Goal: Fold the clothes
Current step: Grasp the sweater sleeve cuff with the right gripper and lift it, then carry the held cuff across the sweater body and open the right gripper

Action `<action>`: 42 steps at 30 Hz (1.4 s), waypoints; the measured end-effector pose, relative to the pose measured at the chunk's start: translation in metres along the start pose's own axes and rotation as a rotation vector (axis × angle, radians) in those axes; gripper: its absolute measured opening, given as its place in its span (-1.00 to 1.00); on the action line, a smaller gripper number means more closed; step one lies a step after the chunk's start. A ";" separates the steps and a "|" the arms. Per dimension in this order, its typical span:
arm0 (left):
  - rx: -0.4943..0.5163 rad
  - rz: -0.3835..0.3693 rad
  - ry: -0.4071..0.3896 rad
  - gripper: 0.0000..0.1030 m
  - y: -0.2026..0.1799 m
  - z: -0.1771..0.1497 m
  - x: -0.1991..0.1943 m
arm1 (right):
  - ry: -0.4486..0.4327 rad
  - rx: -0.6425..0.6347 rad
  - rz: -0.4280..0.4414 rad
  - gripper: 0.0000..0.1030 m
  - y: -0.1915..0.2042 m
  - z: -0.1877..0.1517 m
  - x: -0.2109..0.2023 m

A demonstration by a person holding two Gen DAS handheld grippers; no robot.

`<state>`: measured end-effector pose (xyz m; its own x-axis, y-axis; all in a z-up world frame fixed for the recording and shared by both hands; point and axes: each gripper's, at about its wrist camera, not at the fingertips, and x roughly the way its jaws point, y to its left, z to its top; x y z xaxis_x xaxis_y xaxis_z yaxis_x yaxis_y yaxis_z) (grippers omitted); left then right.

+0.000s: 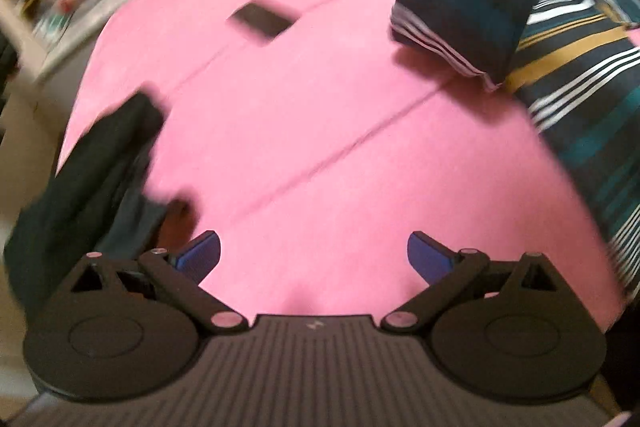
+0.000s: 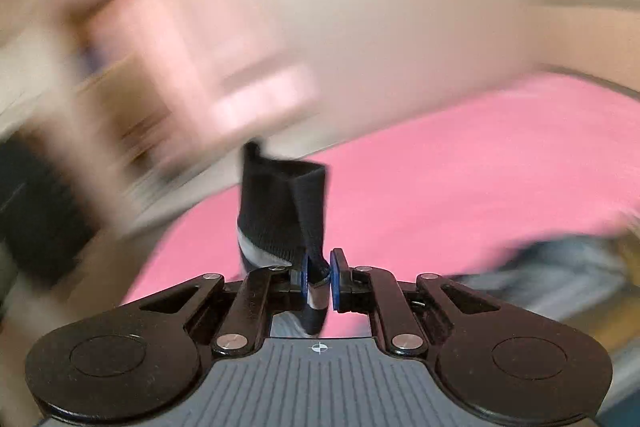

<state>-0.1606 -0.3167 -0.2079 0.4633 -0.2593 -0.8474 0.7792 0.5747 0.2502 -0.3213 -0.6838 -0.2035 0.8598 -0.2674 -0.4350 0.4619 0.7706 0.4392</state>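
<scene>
While the right gripper [image 2: 319,275] pinches the dark collar [image 2: 286,211] of the striped shirt [image 1: 576,67], lifted over the pink bed's [image 1: 280,147] right edge, the left gripper [image 1: 314,255] hangs wide open, empty; that thin hold may slip as the cloth swings.

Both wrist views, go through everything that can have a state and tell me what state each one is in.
Left gripper: open, empty, above the pink sheet.
Right gripper: shut on the black ribbed cloth.
Black ribbed cloth: pinched, sticking up beyond the fingers.
Teal, white and mustard striped garment: partly lifted, not yet folded flat.
Dark green garment: crumpled at the sheet's edge.
Pink sheet: spread out, creased.
</scene>
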 end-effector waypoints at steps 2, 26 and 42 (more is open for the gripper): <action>0.021 -0.031 -0.016 0.91 -0.038 0.029 0.006 | 0.065 0.117 -0.127 -0.82 -0.093 -0.015 0.011; 0.560 -0.353 -0.050 0.91 -0.349 0.197 0.086 | 0.195 0.477 -0.308 0.91 -0.389 -0.034 -0.015; 0.658 -0.412 -0.036 0.91 -0.457 0.237 0.095 | 0.013 -0.029 -0.693 0.85 -0.494 0.126 0.066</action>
<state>-0.3731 -0.7879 -0.2914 0.0862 -0.3833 -0.9196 0.9766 -0.1501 0.1541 -0.4652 -1.1548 -0.3503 0.3655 -0.6966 -0.6173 0.8974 0.4397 0.0352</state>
